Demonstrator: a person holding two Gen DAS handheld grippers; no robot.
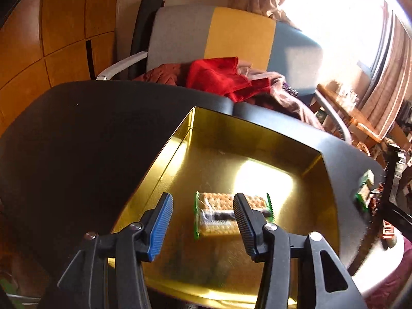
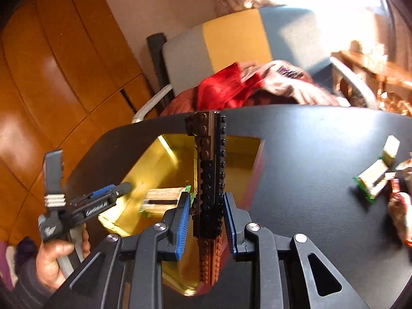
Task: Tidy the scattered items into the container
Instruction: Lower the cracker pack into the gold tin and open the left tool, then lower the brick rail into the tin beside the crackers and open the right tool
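Note:
A gold tin stands open on the black table. One cracker packet with green ends lies flat on its floor. My left gripper hovers open above that packet, with nothing between its fingers. In the right wrist view my right gripper is shut on a long black and brown brick-built bar, held upright over the right side of the tin. The left gripper, held by a hand, shows at the tin's left side, beside the cracker packet.
Two green-edged snack packets and a red-wrapped item lie on the table to the tin's right. A chair piled with red and brown clothes stands behind the table. Wooden panelling fills the left.

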